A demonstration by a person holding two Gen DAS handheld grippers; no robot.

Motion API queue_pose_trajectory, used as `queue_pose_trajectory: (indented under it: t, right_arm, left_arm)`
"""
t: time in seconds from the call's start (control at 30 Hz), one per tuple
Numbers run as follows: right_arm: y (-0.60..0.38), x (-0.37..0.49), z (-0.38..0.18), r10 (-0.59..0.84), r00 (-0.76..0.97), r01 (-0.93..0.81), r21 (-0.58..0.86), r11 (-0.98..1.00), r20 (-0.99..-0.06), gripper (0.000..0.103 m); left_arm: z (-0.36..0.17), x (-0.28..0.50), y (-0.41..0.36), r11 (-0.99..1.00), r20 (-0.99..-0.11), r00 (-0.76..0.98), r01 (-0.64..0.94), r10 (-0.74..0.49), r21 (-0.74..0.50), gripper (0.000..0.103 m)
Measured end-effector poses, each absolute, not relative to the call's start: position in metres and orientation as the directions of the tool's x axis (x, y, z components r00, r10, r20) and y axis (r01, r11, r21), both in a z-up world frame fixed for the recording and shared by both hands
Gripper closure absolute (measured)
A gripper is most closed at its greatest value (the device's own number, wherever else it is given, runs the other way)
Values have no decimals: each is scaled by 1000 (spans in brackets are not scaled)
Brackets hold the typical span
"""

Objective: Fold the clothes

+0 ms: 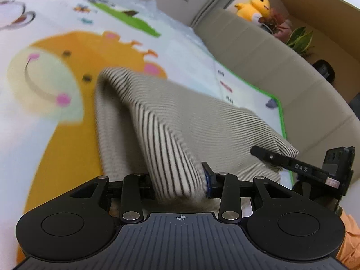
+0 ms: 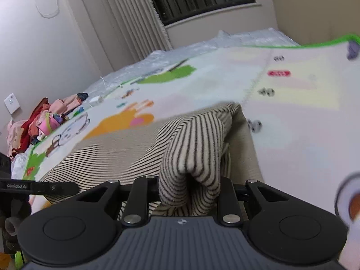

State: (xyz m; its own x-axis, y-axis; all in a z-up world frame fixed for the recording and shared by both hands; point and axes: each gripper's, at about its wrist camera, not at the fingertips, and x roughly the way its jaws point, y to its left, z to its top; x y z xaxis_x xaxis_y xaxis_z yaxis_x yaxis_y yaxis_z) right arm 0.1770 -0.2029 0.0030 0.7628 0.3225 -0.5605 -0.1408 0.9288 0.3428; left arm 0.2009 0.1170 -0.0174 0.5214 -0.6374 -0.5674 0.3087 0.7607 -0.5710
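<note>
A beige garment with thin dark stripes [image 1: 171,117] hangs lifted over a cartoon play mat [image 1: 56,85]. My left gripper [image 1: 180,184] is shut on one bunched edge of it. My right gripper [image 2: 190,186] is shut on another bunched edge of the same striped garment [image 2: 191,148]. The cloth stretches between the two grippers. The right gripper [image 1: 299,164] shows at the right of the left wrist view, and part of the left gripper [image 2: 38,187] shows at the left of the right wrist view. The fingertips are hidden by cloth.
A pile of pink and red clothes [image 2: 42,121] lies at the mat's [image 2: 292,112] far left edge. A beige sofa [image 1: 281,67] borders the mat, with a yellow plush toy [image 1: 254,7] and plants behind. A window and curtain [image 2: 135,15] stand beyond.
</note>
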Motion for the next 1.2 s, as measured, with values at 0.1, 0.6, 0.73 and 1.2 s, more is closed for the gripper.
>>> queue_pose_trajectory:
  t: [0.1,0.6,0.73,1.2]
  right_arm:
    - [-205,169,-6,301,751,-134,311,941,-588,74]
    - [-231,173,38,156,837,-54,204,977,-525,62]
    - [-222,196,11,139,790,-55,157,986,-597,62]
    - [-234,178,-16,137,799,-20,202,979,-585,47]
  left_arm:
    - [-15,191,124,771,-573,530,305,-625,-560,60]
    - [31,159,101,682,-520,456,345,-723,-645,23]
    - [5,166,81,698,-580,398,296,-711,-652,23]
    - [-6,186,76,770,-614,479,268,-628,-578,23]
